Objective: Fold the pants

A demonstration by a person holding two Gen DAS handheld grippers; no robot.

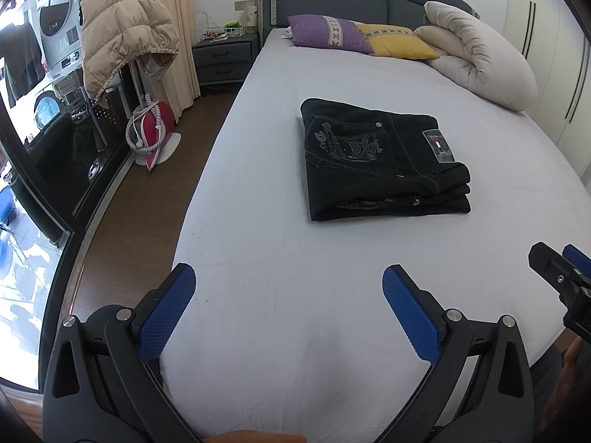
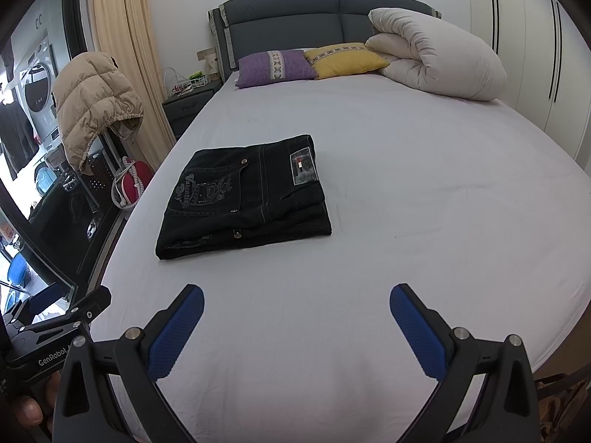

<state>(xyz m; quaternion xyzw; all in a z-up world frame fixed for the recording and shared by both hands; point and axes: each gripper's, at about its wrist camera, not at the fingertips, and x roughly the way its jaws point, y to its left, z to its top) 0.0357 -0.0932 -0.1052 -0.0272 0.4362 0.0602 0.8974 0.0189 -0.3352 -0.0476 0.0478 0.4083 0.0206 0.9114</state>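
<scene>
Black jeans (image 1: 384, 162) lie folded in a compact rectangular stack on the white bed sheet (image 1: 280, 258), back pocket embroidery and waist label facing up. They also show in the right wrist view (image 2: 243, 199). My left gripper (image 1: 288, 277) is open and empty, hovering over the sheet at the foot of the bed, well short of the jeans. My right gripper (image 2: 295, 295) is open and empty, also near the foot, with the jeans ahead to its left. The right gripper's tip shows at the left wrist view's right edge (image 1: 561, 277).
A purple pillow (image 1: 328, 33), a yellow pillow (image 1: 399, 40) and a rolled beige duvet (image 1: 476, 55) lie at the head. A nightstand (image 1: 225, 55), a hanging beige puffer jacket (image 1: 122, 33) and a red iron (image 1: 151, 125) stand left of the bed. White wardrobes (image 2: 535, 55) line the right.
</scene>
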